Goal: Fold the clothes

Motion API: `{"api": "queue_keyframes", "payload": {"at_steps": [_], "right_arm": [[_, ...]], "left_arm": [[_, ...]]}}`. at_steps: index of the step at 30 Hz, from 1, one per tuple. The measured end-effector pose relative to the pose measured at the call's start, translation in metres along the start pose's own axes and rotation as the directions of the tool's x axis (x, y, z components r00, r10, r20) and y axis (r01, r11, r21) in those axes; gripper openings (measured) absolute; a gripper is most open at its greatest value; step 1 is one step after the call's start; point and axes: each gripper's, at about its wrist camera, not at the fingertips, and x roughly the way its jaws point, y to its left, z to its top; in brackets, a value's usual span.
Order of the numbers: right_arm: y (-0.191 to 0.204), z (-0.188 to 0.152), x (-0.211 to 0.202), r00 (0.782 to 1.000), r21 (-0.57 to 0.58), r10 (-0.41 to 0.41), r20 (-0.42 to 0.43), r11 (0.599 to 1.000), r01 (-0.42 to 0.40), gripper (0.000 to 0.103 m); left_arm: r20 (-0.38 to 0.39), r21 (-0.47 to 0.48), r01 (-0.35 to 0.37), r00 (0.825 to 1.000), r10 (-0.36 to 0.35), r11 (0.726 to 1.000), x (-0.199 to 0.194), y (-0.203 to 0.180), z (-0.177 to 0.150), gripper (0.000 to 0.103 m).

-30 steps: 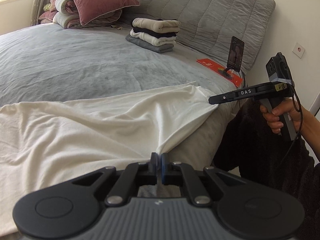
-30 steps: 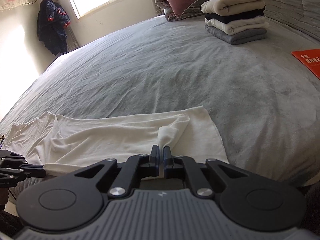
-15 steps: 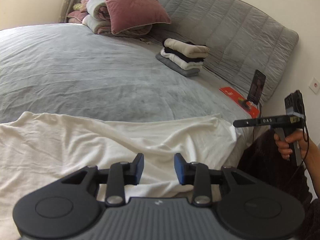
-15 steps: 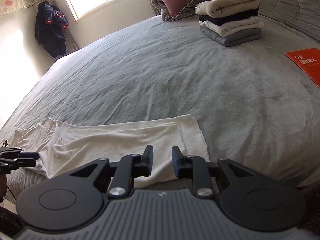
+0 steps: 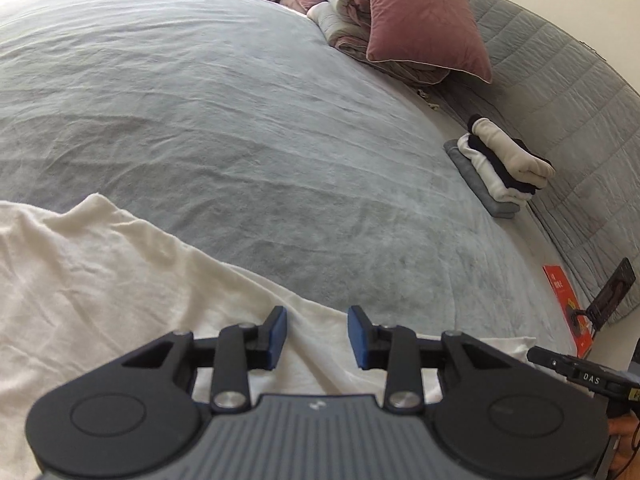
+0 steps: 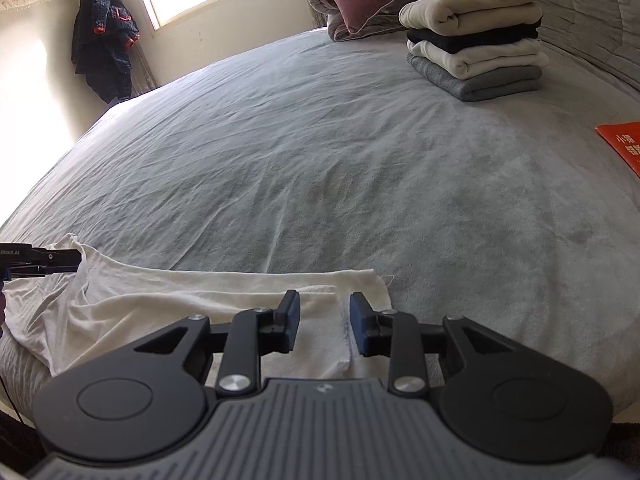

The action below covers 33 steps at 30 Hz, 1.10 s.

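Observation:
A white garment (image 5: 100, 280) lies spread along the near edge of the grey bed (image 5: 240, 120). My left gripper (image 5: 316, 328) hovers over its far hem. The jaws stand apart and are closing, with no cloth pinched between the blue pads. My right gripper (image 6: 324, 312) is open above the garment's right end (image 6: 160, 300), and nothing is between its pads either. Each view shows the other gripper's fingers, at the far right (image 5: 560, 366) and the far left (image 6: 48, 258). A stack of folded clothes (image 6: 476, 52) sits by the headboard.
A pink pillow (image 5: 420, 20) leans on rolled bedding at the head of the bed. A red booklet (image 6: 624, 140) and a phone on a stand (image 5: 614, 296) sit at the bed's right edge. A dark jacket (image 6: 104, 44) hangs beside the window.
Both grippers were shut on bunched corners of the white garment and have let go and opened. The cloth now lies flat. The left gripper rolled and shifted along the hem.

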Motion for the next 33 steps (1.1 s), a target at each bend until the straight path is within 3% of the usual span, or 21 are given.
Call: {"api": "queue_keyframes", "payload": {"at_steps": [3,5,6,7,11,15,22,29,33], "right_arm": [[0.001,0.002,0.01,1.0,-0.01,0.014,-0.007,1.0,-0.014,0.031],[0.006,0.0,0.014,1.0,-0.052,0.005,0.007,0.999,-0.005,0.017],[0.009,-0.002,0.014,1.0,-0.07,0.003,0.017,0.998,-0.002,0.009],[0.012,-0.004,0.013,1.0,-0.088,0.002,0.027,0.996,0.001,0.006],[0.016,-0.01,0.0,0.996,-0.098,-0.012,0.094,0.995,0.021,0.005],[0.017,-0.014,-0.026,0.982,-0.077,-0.021,0.189,0.996,0.037,0.005],[0.023,-0.011,-0.052,0.948,-0.097,-0.071,0.31,0.99,0.106,0.004],[0.013,-0.007,-0.03,0.963,-0.091,-0.127,0.237,0.984,0.152,0.004],[0.002,-0.009,-0.008,0.975,-0.061,-0.133,0.179,0.988,0.145,0.005]], "left_arm": [[-0.001,-0.031,-0.038,0.999,0.038,0.999,0.006,0.002,0.002,0.025],[0.0,-0.028,-0.065,0.998,0.065,0.997,0.01,0.0,0.002,0.018],[0.001,-0.017,-0.081,0.997,0.081,0.997,0.011,-0.002,0.002,0.009],[0.005,-0.002,-0.099,0.995,0.099,0.995,0.011,-0.004,0.002,0.001],[0.035,0.019,-0.103,0.994,0.102,0.995,0.004,-0.007,-0.001,0.0],[0.089,-0.008,-0.047,0.995,0.047,0.999,-0.01,-0.003,-0.004,0.0],[0.209,-0.021,0.016,0.978,-0.011,1.0,-0.03,-0.005,-0.005,0.0],[0.194,-0.001,-0.009,0.981,0.009,1.0,-0.007,-0.012,-0.004,0.0],[0.171,0.029,-0.058,0.984,0.052,0.998,0.017,-0.018,-0.007,0.0]]}}
